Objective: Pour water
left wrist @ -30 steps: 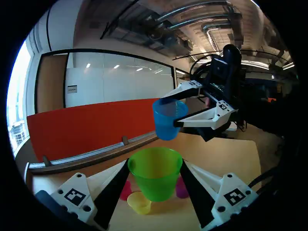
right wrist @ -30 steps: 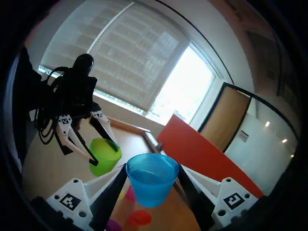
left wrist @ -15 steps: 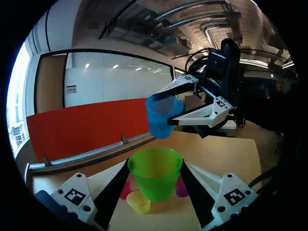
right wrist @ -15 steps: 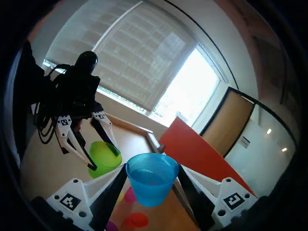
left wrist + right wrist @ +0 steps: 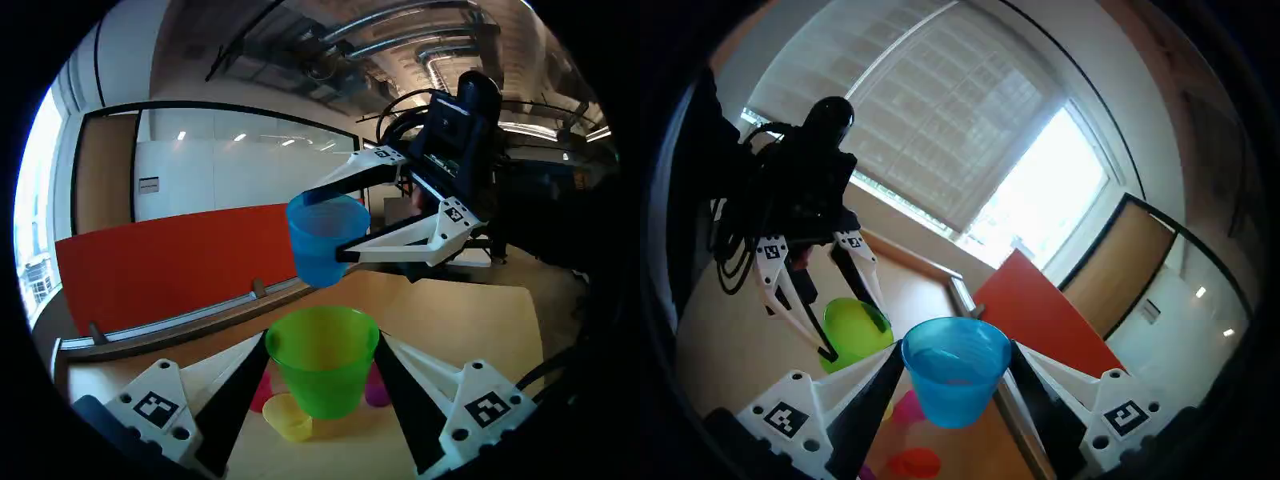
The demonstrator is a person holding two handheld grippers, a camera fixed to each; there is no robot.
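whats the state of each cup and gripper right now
blue cup: gripped, in the air, near upright, not pouring
green cup: gripped, upright, off the table
left gripper: shut on green cup
right gripper: shut on blue cup
yellow cup: standing on the table, mouth up

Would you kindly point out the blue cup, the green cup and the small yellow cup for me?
blue cup (image 5: 956,388): right gripper view, on its front wall.
green cup (image 5: 324,376): left gripper view, on its front wall.
yellow cup (image 5: 286,420): left gripper view, on its side below the rim.
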